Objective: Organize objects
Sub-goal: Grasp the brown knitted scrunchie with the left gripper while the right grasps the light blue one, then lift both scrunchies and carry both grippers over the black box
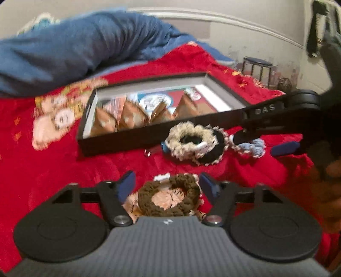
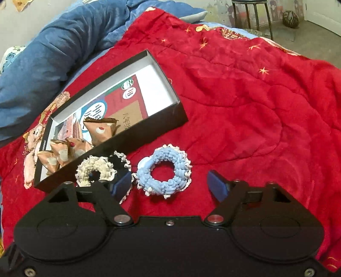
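Lying between open jaws, blue scrunchie (image 2: 164, 178)

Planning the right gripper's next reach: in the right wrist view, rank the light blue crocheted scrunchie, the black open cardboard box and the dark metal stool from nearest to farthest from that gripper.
1. Light blue crocheted scrunchie: lying just ahead, between the right gripper's open fingers.
2. Black open cardboard box: ahead, to the left.
3. Dark metal stool: far off, beyond the red quilt.

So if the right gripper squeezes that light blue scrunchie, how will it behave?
The light blue scrunchie looks like soft crocheted yarn, so it will probably squash and flop rather than hold its ring shape. It likely weighs little. Lying flat on the rumpled red blanket, it seems unlikely to roll or slip.
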Tool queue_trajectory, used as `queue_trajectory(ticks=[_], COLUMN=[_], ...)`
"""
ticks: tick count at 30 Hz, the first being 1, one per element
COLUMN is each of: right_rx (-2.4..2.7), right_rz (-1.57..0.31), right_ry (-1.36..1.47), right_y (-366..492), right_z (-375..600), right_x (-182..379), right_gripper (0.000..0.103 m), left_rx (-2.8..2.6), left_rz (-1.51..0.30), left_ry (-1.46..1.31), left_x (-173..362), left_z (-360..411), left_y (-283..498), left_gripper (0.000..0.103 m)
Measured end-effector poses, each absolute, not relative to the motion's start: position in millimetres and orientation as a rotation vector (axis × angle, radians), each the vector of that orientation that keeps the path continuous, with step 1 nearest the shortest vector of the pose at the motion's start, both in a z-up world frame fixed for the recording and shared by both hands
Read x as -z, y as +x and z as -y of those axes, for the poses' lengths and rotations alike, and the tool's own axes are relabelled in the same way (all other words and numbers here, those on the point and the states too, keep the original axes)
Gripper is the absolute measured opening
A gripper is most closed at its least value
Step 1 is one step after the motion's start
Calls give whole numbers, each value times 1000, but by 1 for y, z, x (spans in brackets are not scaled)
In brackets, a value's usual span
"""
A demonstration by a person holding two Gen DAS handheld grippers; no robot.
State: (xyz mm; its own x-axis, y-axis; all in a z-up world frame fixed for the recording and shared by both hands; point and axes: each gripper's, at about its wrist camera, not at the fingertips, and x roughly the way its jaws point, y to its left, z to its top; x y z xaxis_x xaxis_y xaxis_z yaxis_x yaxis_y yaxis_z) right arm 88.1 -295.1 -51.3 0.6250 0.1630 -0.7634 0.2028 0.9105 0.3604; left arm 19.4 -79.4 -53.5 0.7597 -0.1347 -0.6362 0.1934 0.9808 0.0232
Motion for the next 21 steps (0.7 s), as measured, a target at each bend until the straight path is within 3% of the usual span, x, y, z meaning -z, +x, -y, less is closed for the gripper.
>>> queue_trajectory(ticks=[8,10,12,18,21], right_rx=[32,52,70,92,104], right_rz=[-914,-906,-897,-891,-867], right_ry=[293,278,289,398,439], right_y=[92,91,90,89,86], right_z=[272,270,271,288,293], right_x=[56,57,58,59,57], right_gripper=[58,53,45,21,16], left_rx=[160,165,167,211,220], left_rz=[-751,-754,-759,-770,-752], left_ry=[62,68,59,23,42], left_x=[69,71,71,68,65], left_z=[77,78,79,81,82], left_y=[28,28,29,26,22], left_gripper=[68,56,51,18,15])
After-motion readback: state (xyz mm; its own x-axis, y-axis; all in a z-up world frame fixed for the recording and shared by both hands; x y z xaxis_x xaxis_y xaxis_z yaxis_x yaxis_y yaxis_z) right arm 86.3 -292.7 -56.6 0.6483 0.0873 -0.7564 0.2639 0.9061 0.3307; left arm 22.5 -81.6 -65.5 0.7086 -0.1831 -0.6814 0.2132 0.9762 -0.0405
